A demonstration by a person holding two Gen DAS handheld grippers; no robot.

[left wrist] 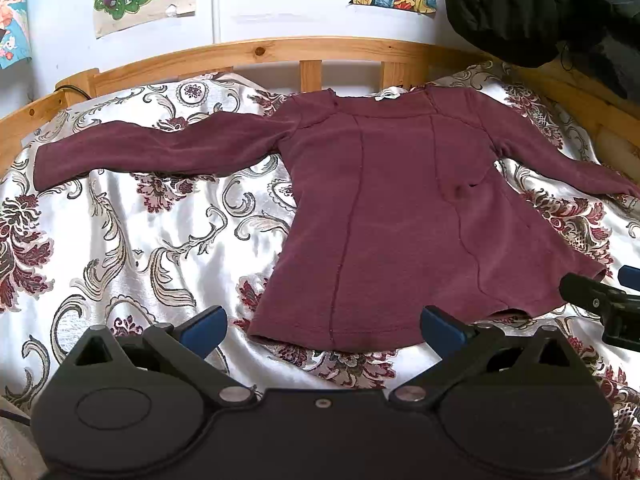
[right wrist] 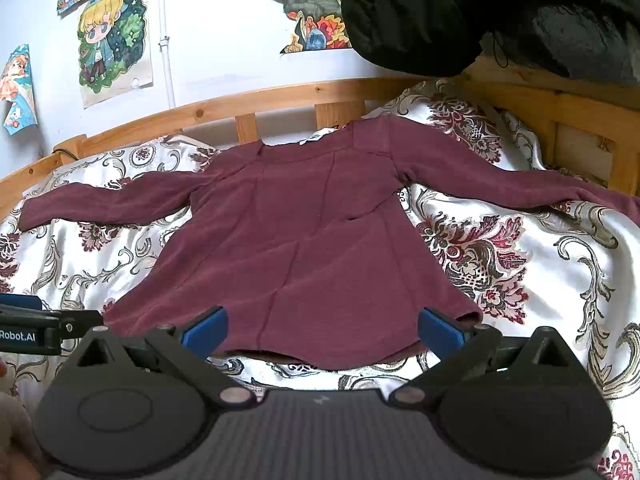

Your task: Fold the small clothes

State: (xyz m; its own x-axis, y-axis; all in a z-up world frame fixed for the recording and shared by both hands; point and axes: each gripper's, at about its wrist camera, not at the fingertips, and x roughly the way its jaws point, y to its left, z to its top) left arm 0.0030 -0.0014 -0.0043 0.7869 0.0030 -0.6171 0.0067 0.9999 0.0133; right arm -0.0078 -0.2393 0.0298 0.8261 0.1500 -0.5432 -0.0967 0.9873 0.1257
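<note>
The maroon long-sleeved knit top [left wrist: 384,216] lies flat, unfolded, on the floral satin bedspread [left wrist: 132,248]. Left tongs [left wrist: 324,330] and right tongs [right wrist: 322,330], both released, hover at its six-o'clock hem. Next: likely grasp a sleeve.

A bed [left wrist: 120,240] with a wooden rail carries everything — its cover is glossy white with dark red and grey floral scrolls. A maroon long-sleeved top [left wrist: 380,208] lies flat on that cover, neckline toward the rail [left wrist: 280,50], hem away from it, both sleeves spread outward
</note>
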